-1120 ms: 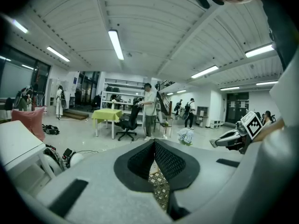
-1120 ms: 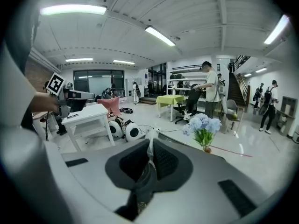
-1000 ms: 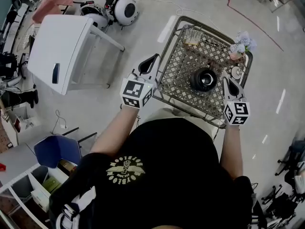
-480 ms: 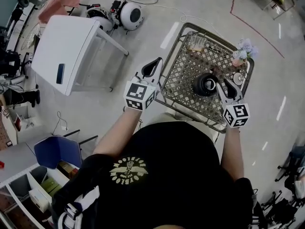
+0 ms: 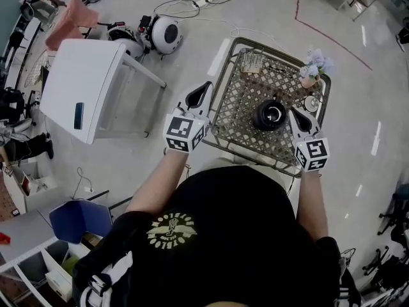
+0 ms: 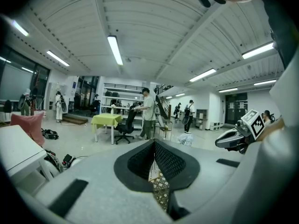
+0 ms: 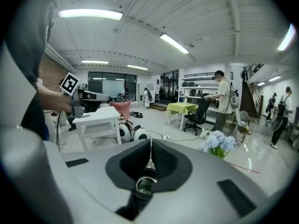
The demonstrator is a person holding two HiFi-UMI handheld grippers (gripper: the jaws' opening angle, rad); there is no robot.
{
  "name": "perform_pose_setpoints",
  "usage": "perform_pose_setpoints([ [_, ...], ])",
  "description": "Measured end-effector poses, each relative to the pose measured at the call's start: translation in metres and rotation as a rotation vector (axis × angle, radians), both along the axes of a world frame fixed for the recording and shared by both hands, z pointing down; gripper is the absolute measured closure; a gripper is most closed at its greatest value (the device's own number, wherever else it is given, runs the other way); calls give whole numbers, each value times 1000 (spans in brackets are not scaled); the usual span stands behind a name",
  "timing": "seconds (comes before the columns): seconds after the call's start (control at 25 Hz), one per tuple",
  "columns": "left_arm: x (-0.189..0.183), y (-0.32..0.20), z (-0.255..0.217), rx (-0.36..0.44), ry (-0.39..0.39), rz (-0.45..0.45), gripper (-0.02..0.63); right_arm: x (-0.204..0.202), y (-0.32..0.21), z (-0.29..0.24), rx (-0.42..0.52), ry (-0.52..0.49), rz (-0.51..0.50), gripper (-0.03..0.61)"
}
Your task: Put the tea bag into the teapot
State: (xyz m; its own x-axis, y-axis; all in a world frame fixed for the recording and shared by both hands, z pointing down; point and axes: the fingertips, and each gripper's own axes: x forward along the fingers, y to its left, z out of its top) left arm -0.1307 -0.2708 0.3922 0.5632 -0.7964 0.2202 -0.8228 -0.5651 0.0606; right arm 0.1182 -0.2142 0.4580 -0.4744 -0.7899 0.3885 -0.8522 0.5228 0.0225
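A black teapot (image 5: 270,115) stands in the middle of the lattice counter (image 5: 238,117). The right tool (image 5: 298,117) hovers just right of it, jaws together and empty. The left tool (image 5: 203,89) hangs at the counter's left edge, jaws also together and empty. A pale packet (image 5: 254,61) lies at the far left corner; whether it is the tea bag cannot be told.

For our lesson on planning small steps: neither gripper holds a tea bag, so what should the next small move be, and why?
Probably open the left gripper and reach toward the pale packets at the table's far corner. They look like tea bags, they lie nearest that gripper, and its jaws are shut on nothing.
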Motion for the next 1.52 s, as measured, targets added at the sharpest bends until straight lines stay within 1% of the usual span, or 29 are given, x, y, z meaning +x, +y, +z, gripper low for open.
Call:
perform_pose_setpoints([
  [0.2, 10, 1, -7, 2, 11, 32, 618, 11, 8, -15, 13, -2, 39, 569],
  [0.36, 21, 2, -11, 8, 15, 66, 618, 25, 14, -24, 23, -33, 90, 569],
  [0.56, 36, 1, -15, 8, 36, 110, 618, 45, 27, -31, 38, -41, 145, 569],
  [0.76, 67, 1, -23, 25, 50, 179, 618, 82, 47, -48, 73, -16, 235, 569],
  [0.92, 95, 6, -22, 13, 45, 223, 618, 116, 66, -63, 101, -28, 307, 569],
  [1.0, 111, 10, -20, 8, 35, 246, 618, 132, 74, -67, 111, -31, 327, 569],
  [1.24, 157, 29, -28, 18, 16, 272, 618, 169, 98, -72, 122, -60, 341, 569],
  [1.36, 180, 43, -33, 14, 22, 263, 618, 179, 112, -72, 110, -75, 308, 569],
  [1.52, 213, 55, -36, 14, 30, 225, 618, 201, 117, -67, 104, -91, 247, 569],
])
